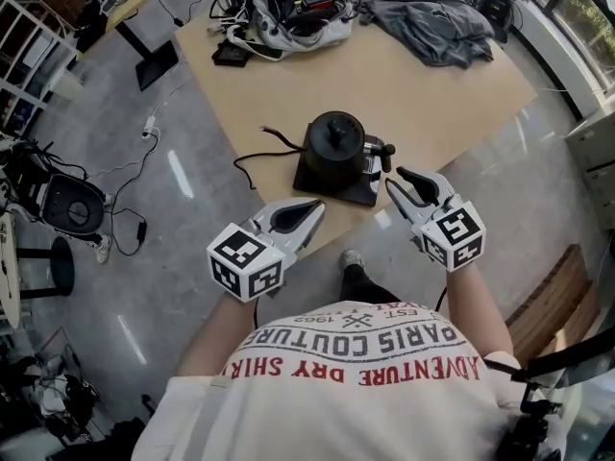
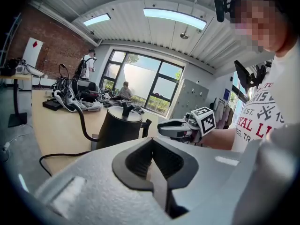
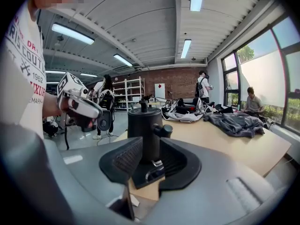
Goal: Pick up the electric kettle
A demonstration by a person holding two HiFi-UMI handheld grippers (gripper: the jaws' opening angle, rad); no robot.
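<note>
The electric kettle (image 1: 336,145) stands upright on its flat black base (image 1: 327,182) near the front edge of the light wooden table (image 1: 461,84), directly ahead of both grippers and touching neither. The right gripper (image 1: 393,177) is the nearer. Its jaws stand wide apart with nothing gripped. In the right gripper view the kettle body (image 3: 144,125) and its handle (image 3: 164,130) are framed in the gap between them, though still beyond the tips. The handle projects from the side of the body that faces this gripper and runs roughly vertically, so in my judgement a level approach from the right would meet it squarely. The left gripper (image 1: 315,206) hangs short of the table edge, further off, with its jaws pressed together and empty. The kettle is matte black and squat, wider at the bottom, with a flat lid and a central knob (image 1: 337,130). A thin dark cord (image 1: 255,157) trails from it to the left across the table.
</note>
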